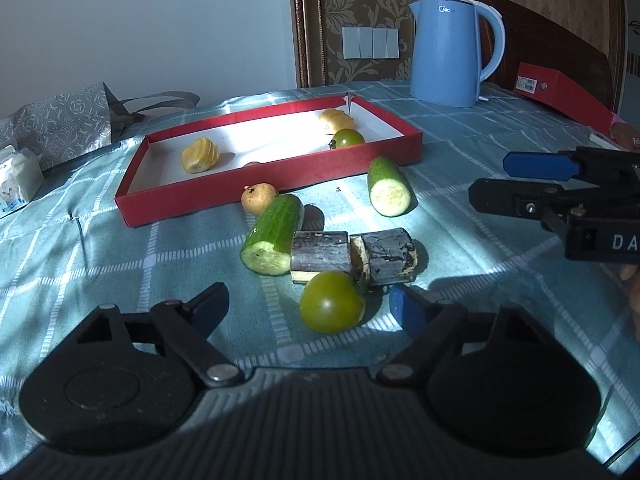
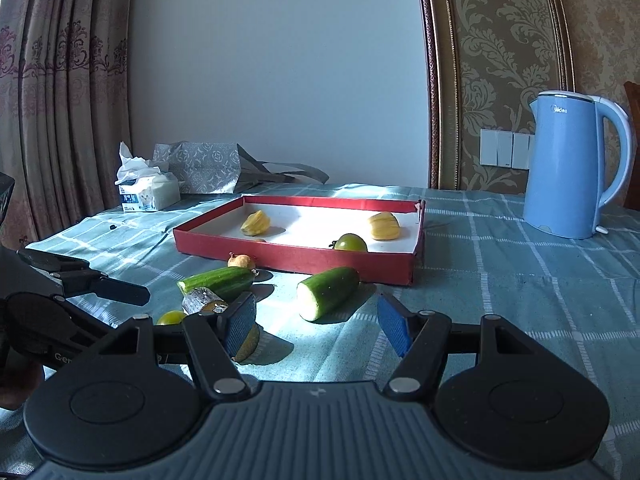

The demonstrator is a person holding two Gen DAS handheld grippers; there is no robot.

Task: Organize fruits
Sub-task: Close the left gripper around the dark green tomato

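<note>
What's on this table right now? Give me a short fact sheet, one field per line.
Surface: table under a checked blue cloth
Red tray: holds two yellow fruits and a green tomato
Outside the tray: two cucumber pieces, two sugarcane pieces, one small brown fruit, one green tomato
Left gripper: fingers open, either side of the near tomato
Right gripper: fingers open, holding nothing
Background: blue kettle

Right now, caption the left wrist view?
Open left gripper nears a green tomato before the red tray.
</note>
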